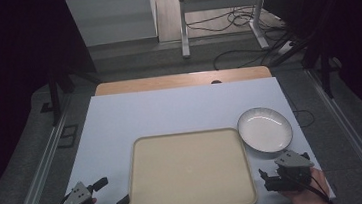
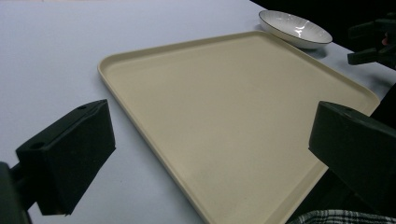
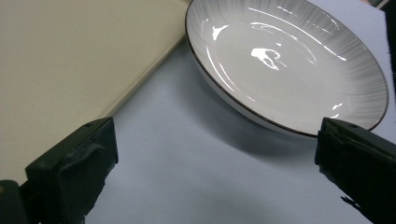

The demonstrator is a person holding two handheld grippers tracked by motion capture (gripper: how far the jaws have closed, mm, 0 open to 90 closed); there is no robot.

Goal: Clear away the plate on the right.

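from above, tray [image 1: 190, 174] beside plate [image 1: 265, 129], jaws wide apart

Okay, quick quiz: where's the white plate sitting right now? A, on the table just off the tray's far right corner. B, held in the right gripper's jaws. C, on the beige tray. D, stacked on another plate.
A: the plate rests on the table beside the tray, ahead of the open right gripper.

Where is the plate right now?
In the high view the plate sits on the white mat's right side, just off the tray's far right corner, ahead of the open right gripper.
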